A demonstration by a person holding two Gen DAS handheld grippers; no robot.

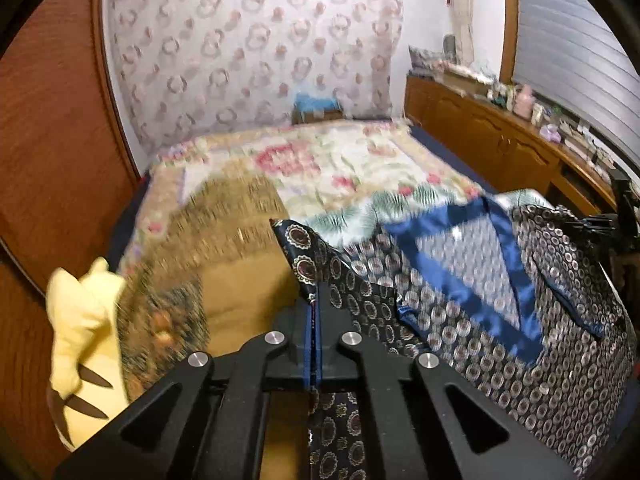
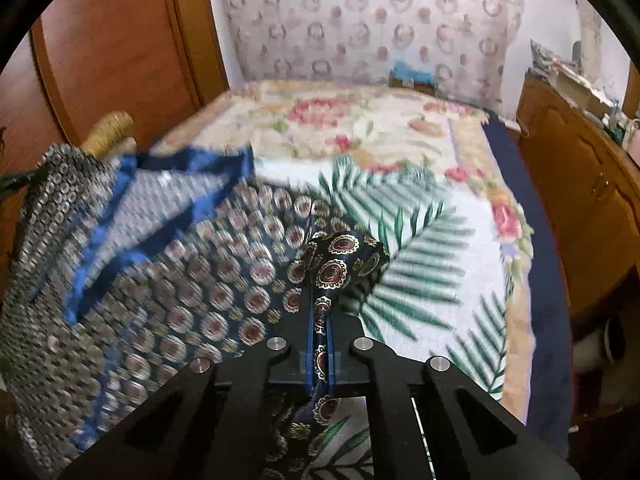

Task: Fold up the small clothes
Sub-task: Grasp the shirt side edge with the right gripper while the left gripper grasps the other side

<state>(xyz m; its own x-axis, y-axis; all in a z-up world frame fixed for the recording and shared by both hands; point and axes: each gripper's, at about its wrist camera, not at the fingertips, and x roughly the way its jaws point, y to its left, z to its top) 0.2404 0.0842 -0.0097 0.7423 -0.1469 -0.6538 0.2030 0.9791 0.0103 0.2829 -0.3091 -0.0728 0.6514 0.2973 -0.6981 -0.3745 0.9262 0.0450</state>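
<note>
A dark navy garment [image 1: 540, 320] with a round medallion print and bright blue satin trim [image 1: 460, 276] hangs stretched between my two grippers above the bed. My left gripper [image 1: 314, 304] is shut on one corner of it, which sticks up past the fingertips. My right gripper [image 2: 322, 312] is shut on another corner [image 2: 340, 260], bunched above the fingertips. In the right wrist view the garment [image 2: 160, 300] spreads off to the left, its blue trim [image 2: 192, 168] near the top. The right gripper also shows at the far right edge of the left wrist view [image 1: 624, 216].
The bed [image 2: 380, 128] carries a floral blanket and a palm-leaf sheet [image 2: 432, 248]. A yellow plush toy [image 1: 84, 340] lies at the left. A wooden wardrobe [image 1: 52, 140] stands left, a wooden cabinet [image 1: 500, 140] with clutter on top stands right. A floral cover [image 1: 256, 40] hangs behind.
</note>
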